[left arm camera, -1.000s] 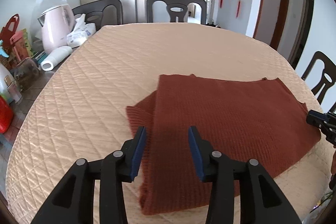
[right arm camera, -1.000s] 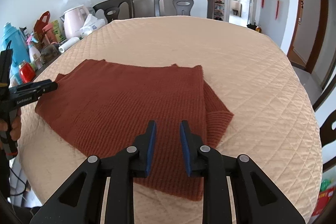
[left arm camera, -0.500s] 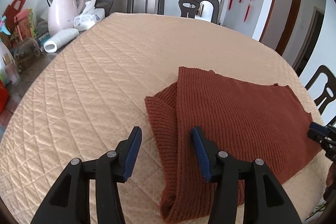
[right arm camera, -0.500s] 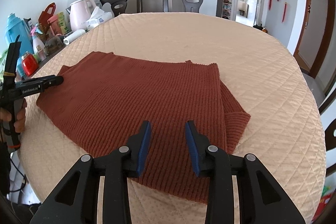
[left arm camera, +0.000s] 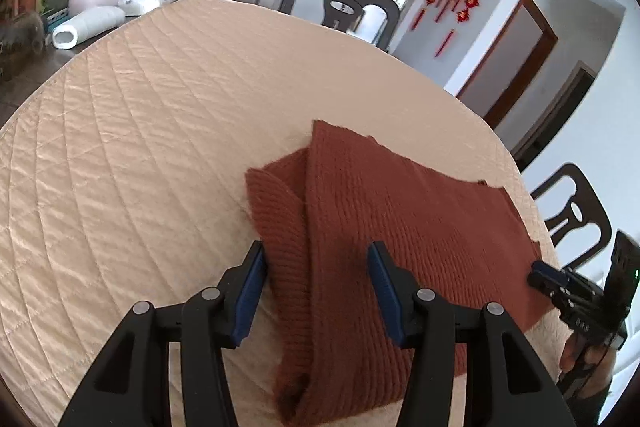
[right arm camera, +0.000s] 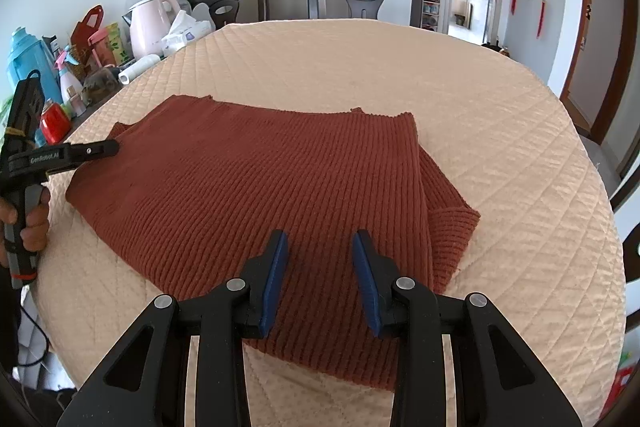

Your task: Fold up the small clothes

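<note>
White lettering reading "GenRobot.AI" runs along the side of the black left gripper point(right arm camera: 60, 157), seen at the left edge of the right wrist view; print on the tissue pack point(right arm camera: 186, 33) is too small to read; no other text can be read.

Quilted table point(right arm camera: 500, 115), rust knit garment point(right arm camera: 280, 179) lying flat
</note>
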The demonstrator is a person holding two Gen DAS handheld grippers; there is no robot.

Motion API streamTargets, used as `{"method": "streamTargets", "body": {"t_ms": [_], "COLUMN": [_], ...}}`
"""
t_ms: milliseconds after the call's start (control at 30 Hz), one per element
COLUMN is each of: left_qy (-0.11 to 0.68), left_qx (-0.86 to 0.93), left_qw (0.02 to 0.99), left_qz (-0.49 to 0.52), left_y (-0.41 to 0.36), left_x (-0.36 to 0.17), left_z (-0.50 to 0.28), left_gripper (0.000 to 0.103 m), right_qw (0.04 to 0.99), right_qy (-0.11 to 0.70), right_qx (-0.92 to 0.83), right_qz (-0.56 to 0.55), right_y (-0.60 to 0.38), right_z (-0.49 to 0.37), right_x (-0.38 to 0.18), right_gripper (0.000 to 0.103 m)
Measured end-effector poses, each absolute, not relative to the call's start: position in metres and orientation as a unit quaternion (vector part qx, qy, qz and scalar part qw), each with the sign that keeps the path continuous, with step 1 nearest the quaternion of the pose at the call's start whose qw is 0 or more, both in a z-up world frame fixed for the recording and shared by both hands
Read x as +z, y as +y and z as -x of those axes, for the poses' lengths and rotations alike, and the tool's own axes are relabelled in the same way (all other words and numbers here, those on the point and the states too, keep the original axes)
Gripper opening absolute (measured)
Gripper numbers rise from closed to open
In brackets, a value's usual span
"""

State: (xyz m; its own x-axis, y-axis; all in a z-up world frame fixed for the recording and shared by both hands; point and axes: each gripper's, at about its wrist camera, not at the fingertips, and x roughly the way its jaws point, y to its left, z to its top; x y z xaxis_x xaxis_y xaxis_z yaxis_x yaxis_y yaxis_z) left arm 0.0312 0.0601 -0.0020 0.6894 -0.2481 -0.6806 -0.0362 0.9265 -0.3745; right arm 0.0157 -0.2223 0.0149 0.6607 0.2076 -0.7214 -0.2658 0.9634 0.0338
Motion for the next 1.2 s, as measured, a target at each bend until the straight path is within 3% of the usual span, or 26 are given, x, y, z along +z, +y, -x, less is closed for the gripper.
{"method": "streamTargets", "body": {"t_ms": [167,333,400,867,1200], "left_qy": [0.391,0.393,0.391,0.348,0.408], "left_qx": [-0.079,-0.061,-0.059,-0.154,-0.227], "left_qw": [0.899,0.903,0.905,0.916,0.881], "left_qz": [0.18,0.159,0.158,0.122,0.081], "left_y": [0.049,0.044,0.045,-0.028,-0.111], "left_x": [0.0,0.002,0.006,0.071,0.03], "left_z": [-0.027,-0.03,-0.03,-0.041,-0.071], "left_gripper": [0.053,0.025,0.02,0.016,0.017], "right_qw": [0.911,0.911,0.912,0.919,0.923], "right_qy": [0.391,0.392,0.393,0.382,0.379], "right_qx": [0.129,0.115,0.107,0.069,0.041], "right_qz": [0.037,0.048,0.054,0.063,0.048], "right_y": [-0.222,-0.222,-0.223,-0.24,-0.263], "right_z": [-0.016,-0.013,-0.012,0.001,0.008], "right_x": [0.015,0.015,0.015,0.022,0.028], "right_gripper": [0.035,0.035,0.035,0.035,0.035]}}
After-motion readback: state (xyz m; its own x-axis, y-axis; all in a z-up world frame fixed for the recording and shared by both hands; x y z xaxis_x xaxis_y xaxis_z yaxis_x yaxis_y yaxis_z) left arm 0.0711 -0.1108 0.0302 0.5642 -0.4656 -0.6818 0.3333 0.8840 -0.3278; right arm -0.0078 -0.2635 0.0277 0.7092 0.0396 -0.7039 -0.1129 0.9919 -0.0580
